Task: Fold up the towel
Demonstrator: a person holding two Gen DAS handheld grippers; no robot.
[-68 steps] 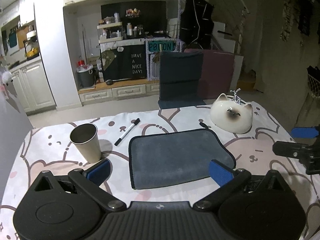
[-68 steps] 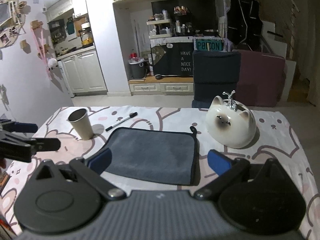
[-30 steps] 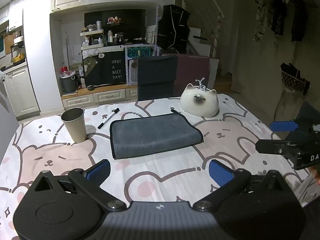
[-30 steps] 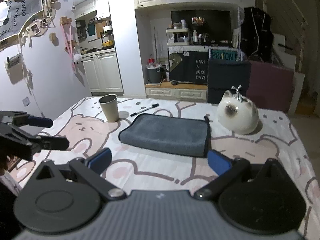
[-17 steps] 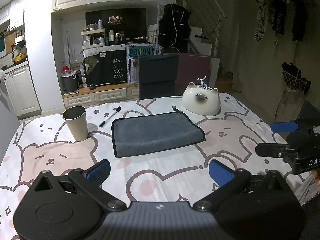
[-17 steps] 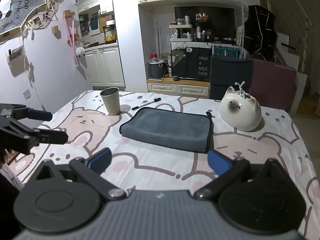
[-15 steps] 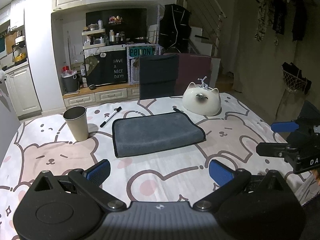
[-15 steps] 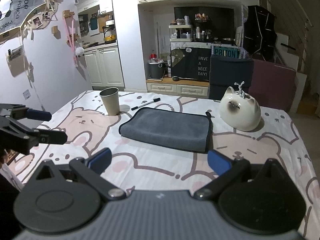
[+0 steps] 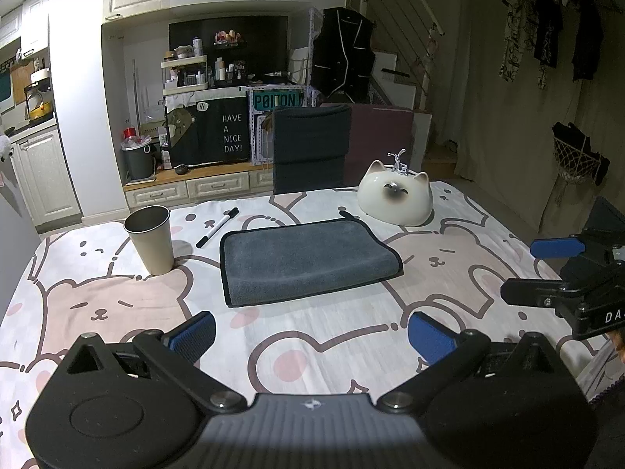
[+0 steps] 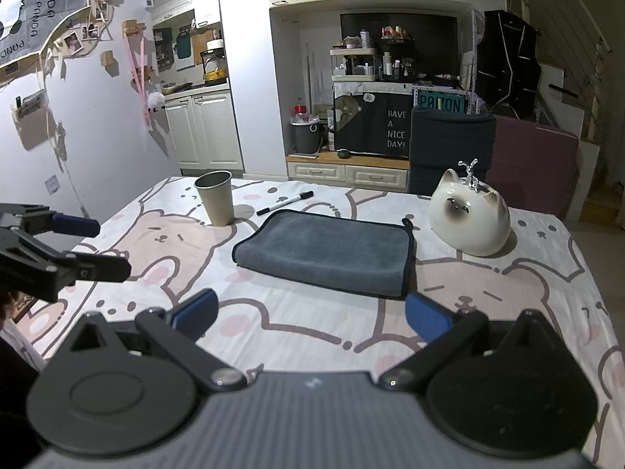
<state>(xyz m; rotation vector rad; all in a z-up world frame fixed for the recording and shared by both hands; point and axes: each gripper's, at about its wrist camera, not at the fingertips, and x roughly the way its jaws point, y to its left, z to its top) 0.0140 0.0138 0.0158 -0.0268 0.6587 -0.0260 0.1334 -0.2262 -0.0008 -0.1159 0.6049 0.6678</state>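
Note:
A grey towel (image 9: 304, 260) with a dark border lies folded in a flat rectangle on the table's middle; it also shows in the right wrist view (image 10: 328, 252). My left gripper (image 9: 310, 336) is open and empty, held above the near part of the table, well short of the towel. My right gripper (image 10: 308, 318) is open and empty, also back from the towel. Each gripper shows in the other's view: the right one (image 9: 547, 269) at the right edge, the left one (image 10: 86, 246) at the left edge.
A metal cup (image 9: 150, 238) stands left of the towel. A black marker (image 9: 216, 222) lies behind it. A white cat-shaped ceramic (image 9: 394, 197) sits at the towel's far right. The table carries a bear-print cloth (image 9: 117, 305). A dark chair (image 9: 310, 146) stands behind the table.
Both grippers have pulled back and up from the towel since 2.3 s ago, staying open. In the last half second almost nothing has moved. The towel lies still.

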